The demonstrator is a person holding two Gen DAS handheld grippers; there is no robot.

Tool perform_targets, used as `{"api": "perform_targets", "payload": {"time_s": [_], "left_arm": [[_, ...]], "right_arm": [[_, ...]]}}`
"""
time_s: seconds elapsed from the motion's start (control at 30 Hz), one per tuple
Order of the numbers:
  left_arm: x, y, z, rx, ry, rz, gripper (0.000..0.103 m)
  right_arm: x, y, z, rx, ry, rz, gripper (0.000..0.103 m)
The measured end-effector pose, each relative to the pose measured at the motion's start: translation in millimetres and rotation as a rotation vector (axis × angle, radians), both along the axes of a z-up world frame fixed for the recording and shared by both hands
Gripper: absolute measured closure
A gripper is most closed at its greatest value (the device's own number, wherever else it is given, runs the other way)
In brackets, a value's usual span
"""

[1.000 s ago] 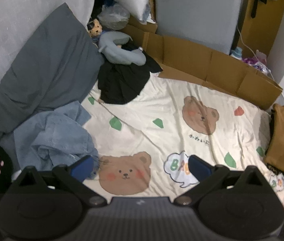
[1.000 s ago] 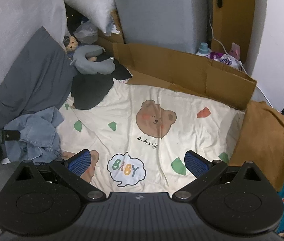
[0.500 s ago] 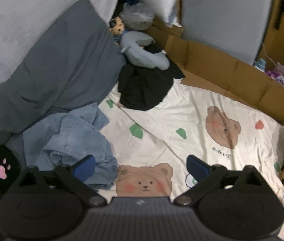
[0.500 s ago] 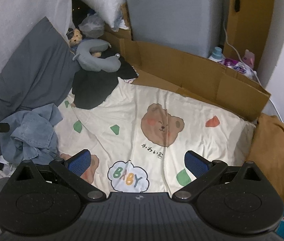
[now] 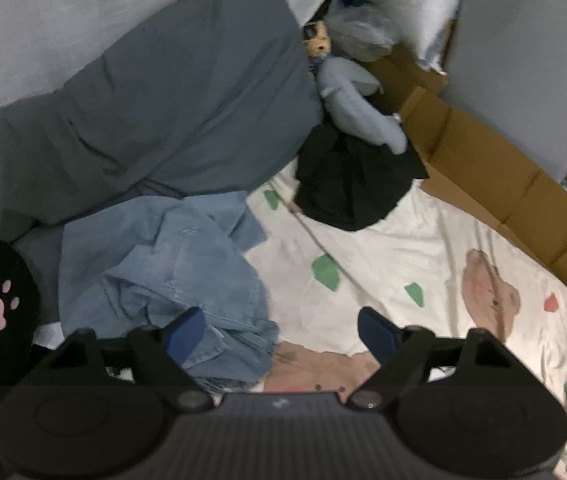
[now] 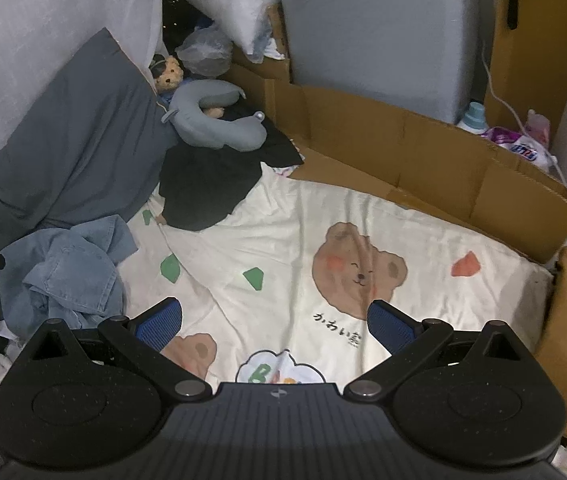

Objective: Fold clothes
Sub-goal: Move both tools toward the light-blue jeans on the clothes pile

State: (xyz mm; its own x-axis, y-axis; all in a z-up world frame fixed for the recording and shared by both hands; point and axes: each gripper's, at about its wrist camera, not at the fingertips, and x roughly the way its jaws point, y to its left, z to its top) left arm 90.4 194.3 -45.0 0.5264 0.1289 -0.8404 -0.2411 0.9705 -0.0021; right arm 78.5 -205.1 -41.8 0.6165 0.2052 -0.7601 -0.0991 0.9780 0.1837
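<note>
I'm holding the left tool point(image 5: 279, 330) spread wide over the crumpled denim garment point(image 5: 163, 276), which is lying bunched at the bed's left edge beside the grey pillow point(image 5: 155, 96). My right tool point(image 6: 275, 322) is hanging released too, over the bear-print sheet point(image 6: 363, 240), gripping nothing.

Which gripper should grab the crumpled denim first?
Left. The left gripper is open with the denim garment right at its fingertips; the right gripper hangs over the bear sheet.
</note>
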Motion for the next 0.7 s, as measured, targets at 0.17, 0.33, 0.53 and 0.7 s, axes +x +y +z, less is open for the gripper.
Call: {"api": "perform_targets", "payload": {"time_s": [0.17,0.33,0.53,0.7], "left_arm": [[8,28,-33,-0.012,0.015,0.034,0.017],[14,56,-73,-0.009,0.027,0.084,0.017],[17,83,-130,-0.012,0.070,0.128,0.017],[12,98,-175,0.002,0.112,0.142,0.017]], "right_arm": [[14,22,-30,0.016,0.013,0.046,0.006],[31,49,-68,0.023,0.034,0.103,0.010],[50,89,-127,0.094,0.065,0.198,0.014],[59,139,-175,0.093,0.111,0.332,0.017]]}}
